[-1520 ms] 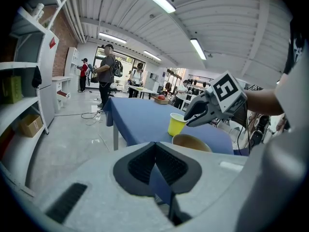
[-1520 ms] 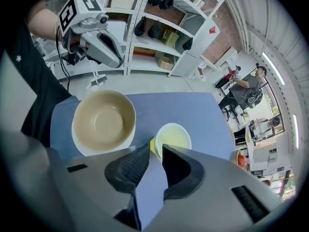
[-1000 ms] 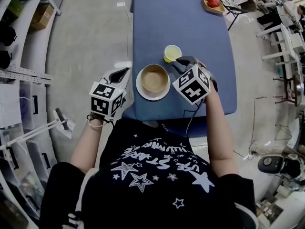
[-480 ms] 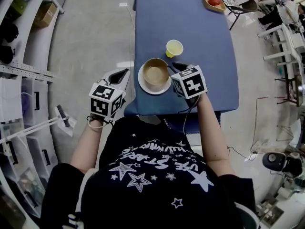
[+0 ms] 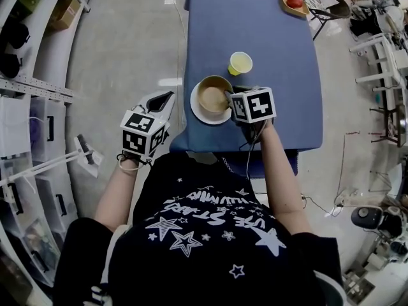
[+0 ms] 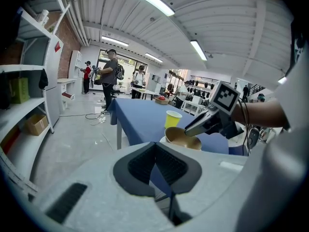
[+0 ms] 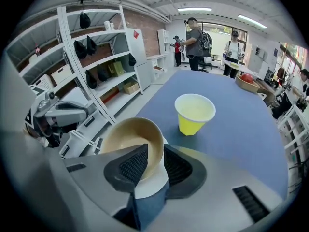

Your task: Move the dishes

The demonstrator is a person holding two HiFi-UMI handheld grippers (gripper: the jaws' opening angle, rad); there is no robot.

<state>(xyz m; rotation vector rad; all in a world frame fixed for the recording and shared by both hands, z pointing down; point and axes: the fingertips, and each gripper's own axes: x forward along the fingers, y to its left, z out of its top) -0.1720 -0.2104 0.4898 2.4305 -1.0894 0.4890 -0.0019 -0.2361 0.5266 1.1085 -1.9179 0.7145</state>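
Your right gripper (image 5: pixel 229 98) pointed steeply down over the near end of the blue table (image 5: pixel 268 37). Its jaws were partly apart, having just been opening, and they straddled the rim of the tan bowl (image 5: pixel 212 94): one pad inside the bowl and the other outside, neither visibly pressing the wall. The bowl sat on a white plate (image 5: pixel 203 113) near the table's front edge. A yellow paper cup (image 5: pixel 240 62) stood just beyond it, and a wooden tray (image 5: pixel 294 4) lay at the far corner. Your left gripper (image 5: pixel 168 95) hung beside the table's left edge, jaws closed together on nothing.
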